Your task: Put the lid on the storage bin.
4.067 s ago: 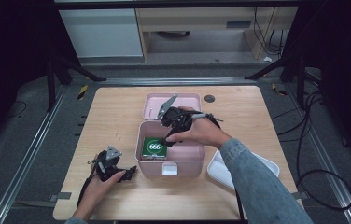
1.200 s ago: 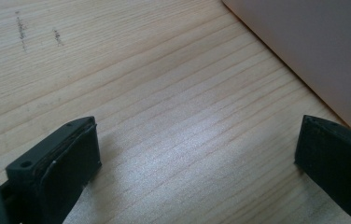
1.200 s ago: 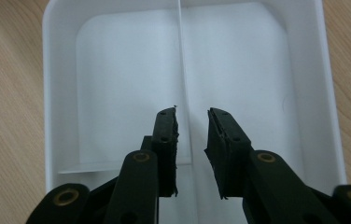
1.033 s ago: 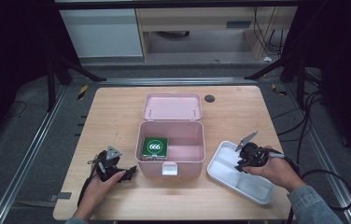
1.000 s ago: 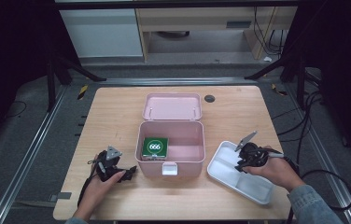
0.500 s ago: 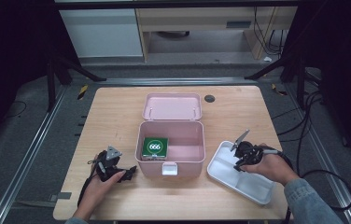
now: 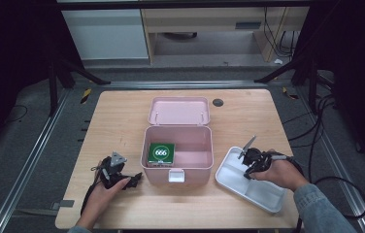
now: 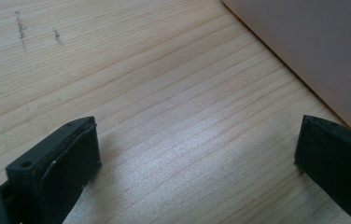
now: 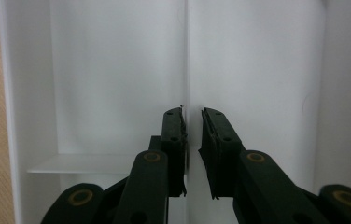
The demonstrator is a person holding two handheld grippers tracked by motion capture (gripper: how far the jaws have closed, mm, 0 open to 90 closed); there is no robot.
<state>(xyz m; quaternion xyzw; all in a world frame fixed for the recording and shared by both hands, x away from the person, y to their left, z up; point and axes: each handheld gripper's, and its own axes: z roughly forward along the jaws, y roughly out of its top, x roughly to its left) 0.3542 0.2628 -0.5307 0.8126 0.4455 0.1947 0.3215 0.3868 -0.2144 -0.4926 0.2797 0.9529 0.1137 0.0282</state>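
An open pink box (image 7: 205, 167) stands mid-table with its lid (image 7: 178, 110) lying flat behind it. Inside, at the left, lies a green pack marked 666 (image 7: 161, 152). My right gripper (image 7: 245, 166) reaches into the white tray (image 7: 268, 196) to the right of the box. In the right gripper view its jaws (image 9: 192, 114) stand almost together astride the tray's thin divider wall (image 9: 186, 56). My left gripper (image 7: 134, 179) rests on the wood left of the box, and its jaws (image 8: 197, 154) are wide open with nothing between them. The pink box wall (image 8: 313, 46) is close by.
A small dark round disc (image 7: 218, 102) sits in the tabletop at the back right. Cables (image 7: 316, 141) trail off the table's right side. The tray has a second cross divider (image 9: 94, 163). Bare wood (image 7: 117, 121) lies left of the box.
My right hand left the pink box and came down over the white tray, then edged a little left on it. The left gripper has stayed put.
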